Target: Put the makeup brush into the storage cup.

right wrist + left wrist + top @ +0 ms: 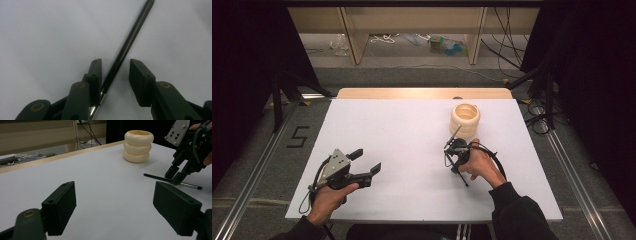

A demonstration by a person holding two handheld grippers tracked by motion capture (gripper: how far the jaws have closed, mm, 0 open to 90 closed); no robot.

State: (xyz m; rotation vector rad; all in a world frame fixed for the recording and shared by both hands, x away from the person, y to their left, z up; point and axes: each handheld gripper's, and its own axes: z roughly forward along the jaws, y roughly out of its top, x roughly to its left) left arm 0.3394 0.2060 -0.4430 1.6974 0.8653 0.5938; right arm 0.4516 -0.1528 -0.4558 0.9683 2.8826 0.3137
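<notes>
- Pen position: the slim black pen with a metal end (125,50) lies flat on the white tabletop (402,135), between the parted jaws of the right hand-held gripper (115,72), touching one jaw, not yet clamped.
- Its long axis runs along the jaws, toward the cream ribbed ring-stacked holder (465,120).
- The left hand-held gripper (362,162) hangs wide open, well apart.
- Legible writing: a "5" on the floor (298,136).

A white table (402,135) with a strip of bare light wood along its far edge carries two things. A cream ribbed cup (465,119), shaped like three stacked rings, stands upright near the far right corner. A slim black pen (172,180) lies flat on the surface just nearer than the cup, toward the right edge.
</notes>
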